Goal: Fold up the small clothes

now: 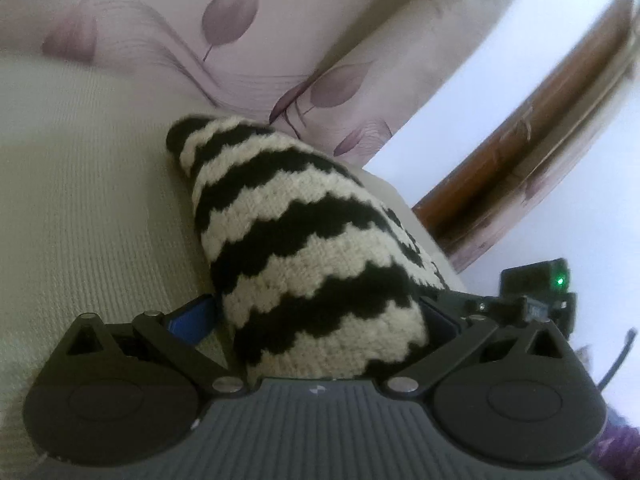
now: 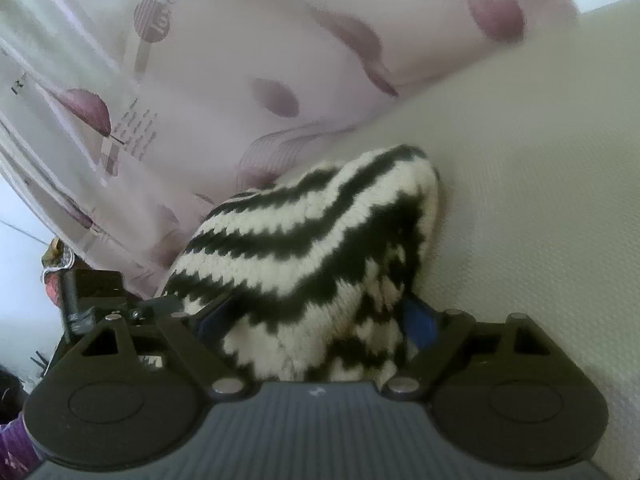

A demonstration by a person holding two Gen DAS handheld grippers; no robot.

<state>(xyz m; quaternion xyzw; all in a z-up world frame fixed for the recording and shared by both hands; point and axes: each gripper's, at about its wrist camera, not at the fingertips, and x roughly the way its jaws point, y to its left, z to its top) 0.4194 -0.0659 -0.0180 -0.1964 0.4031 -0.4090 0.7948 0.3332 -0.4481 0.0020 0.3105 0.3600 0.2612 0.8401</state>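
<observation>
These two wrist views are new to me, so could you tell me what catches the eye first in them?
The black-and-cream striped knit garment dominates both views, bunched between the fingers of the left gripper and, at another part, the right gripper. Behind it lies a pale textured cloth surface, with a pinkish fabric printed with purple leaves beyond. In the left view a green light glows at the right edge.

We see our left gripper (image 1: 320,316) closed on a black-and-cream striped knitted garment (image 1: 296,236), which fills the gap between the jaws and hides the fingertips; only a blue pad (image 1: 192,320) shows at one side. The knit rises in a cone away from the camera over a pale ribbed bedcover (image 1: 80,184). Behind it hangs a curtain (image 1: 240,40) printed with mauve leaves, beside a brown wooden frame (image 1: 520,152). A green light (image 1: 560,280) glows on a small black device nearby.
</observation>
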